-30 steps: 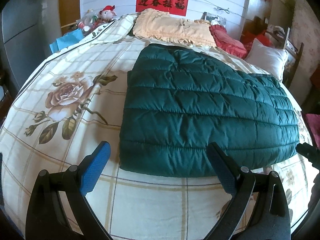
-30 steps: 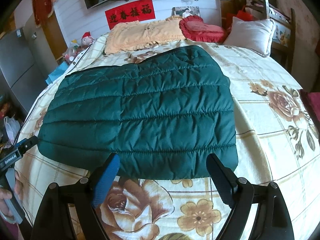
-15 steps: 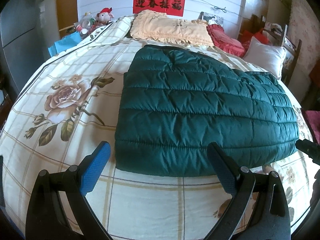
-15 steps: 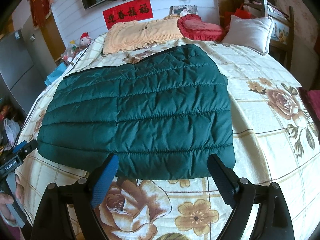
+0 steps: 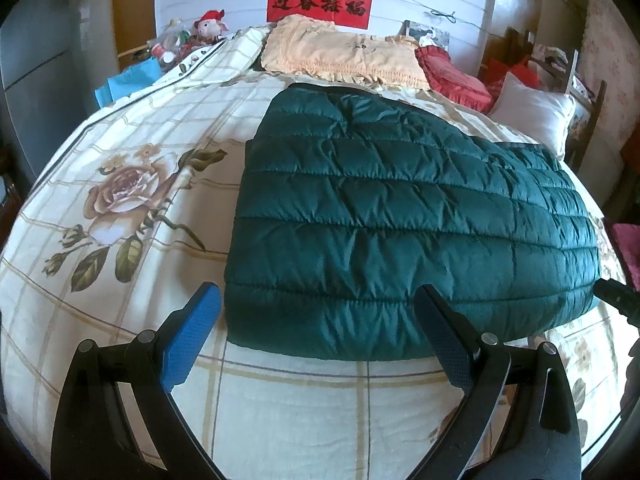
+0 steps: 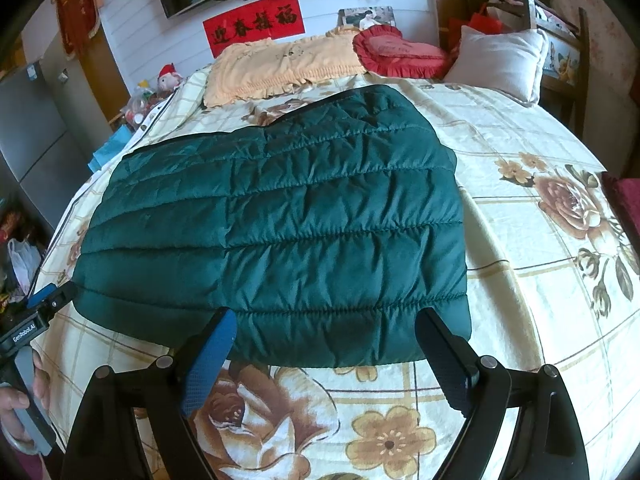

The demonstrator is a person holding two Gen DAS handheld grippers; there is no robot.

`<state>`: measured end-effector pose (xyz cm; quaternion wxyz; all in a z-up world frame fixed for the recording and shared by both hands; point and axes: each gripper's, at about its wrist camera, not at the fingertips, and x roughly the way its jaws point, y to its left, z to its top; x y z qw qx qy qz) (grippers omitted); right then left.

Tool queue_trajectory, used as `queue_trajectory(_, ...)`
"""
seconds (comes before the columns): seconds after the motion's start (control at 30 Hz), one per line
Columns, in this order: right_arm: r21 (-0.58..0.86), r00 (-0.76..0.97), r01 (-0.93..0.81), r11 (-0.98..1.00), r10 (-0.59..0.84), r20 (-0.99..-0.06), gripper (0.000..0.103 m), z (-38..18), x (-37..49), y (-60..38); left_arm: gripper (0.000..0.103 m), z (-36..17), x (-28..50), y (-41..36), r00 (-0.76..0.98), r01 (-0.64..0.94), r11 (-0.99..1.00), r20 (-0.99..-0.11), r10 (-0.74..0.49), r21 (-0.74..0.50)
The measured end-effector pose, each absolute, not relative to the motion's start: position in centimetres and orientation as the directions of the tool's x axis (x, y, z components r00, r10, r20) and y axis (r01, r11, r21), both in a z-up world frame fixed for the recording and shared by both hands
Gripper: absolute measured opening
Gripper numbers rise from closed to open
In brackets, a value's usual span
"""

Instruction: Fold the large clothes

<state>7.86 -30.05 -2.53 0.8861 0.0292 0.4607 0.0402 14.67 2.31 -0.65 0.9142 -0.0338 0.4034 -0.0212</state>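
A dark green quilted jacket (image 6: 280,232) is seen spread flat on a floral bedspread (image 6: 532,248), its near hem framed between the wide-parted fingers of the right gripper (image 6: 324,344), which holds nothing. The left gripper (image 6: 44,304) is glimpsed at the jacket's near left corner. A peach pillow (image 6: 280,64), a red cushion (image 6: 396,52) and a white pillow (image 6: 500,60) are lined up along the far edge.

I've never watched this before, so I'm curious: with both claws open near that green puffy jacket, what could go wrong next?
Probably two things. The green jacket is thick and slick-looking, so the open left gripper or right gripper might pinch only its top layer at the near hem and the fold would slump. A deep grab could also catch the floral bedsheet beneath.
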Motion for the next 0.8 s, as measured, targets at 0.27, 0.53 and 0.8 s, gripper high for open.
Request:
queue_trajectory(0.27,0.093,0.608,0.024,0.995,0.059,-0.792,0.093,-2.0,9.6,-34.4,0.098,-2.1,16.9,6.5,0.635,-0.047,0.968,-0.755,-0.162,-0.248)
queue_trajectory(0.53,0.201,0.564,0.002,0.98,0.165,-0.809,0.099,-4.6,13.6,-38.0,0.098,-4.2,19.6,8.0,0.583,-0.043,0.915,-0.754,-0.303,-0.402)
queue_trajectory(0.8,0.341,0.553,-0.069,0.937,0.32,-0.769,0.102,-6.0,16.6,-37.9,0.099,-5.2,22.6,7.6,0.541,-0.026,0.874,-0.742,-0.396,-0.486)
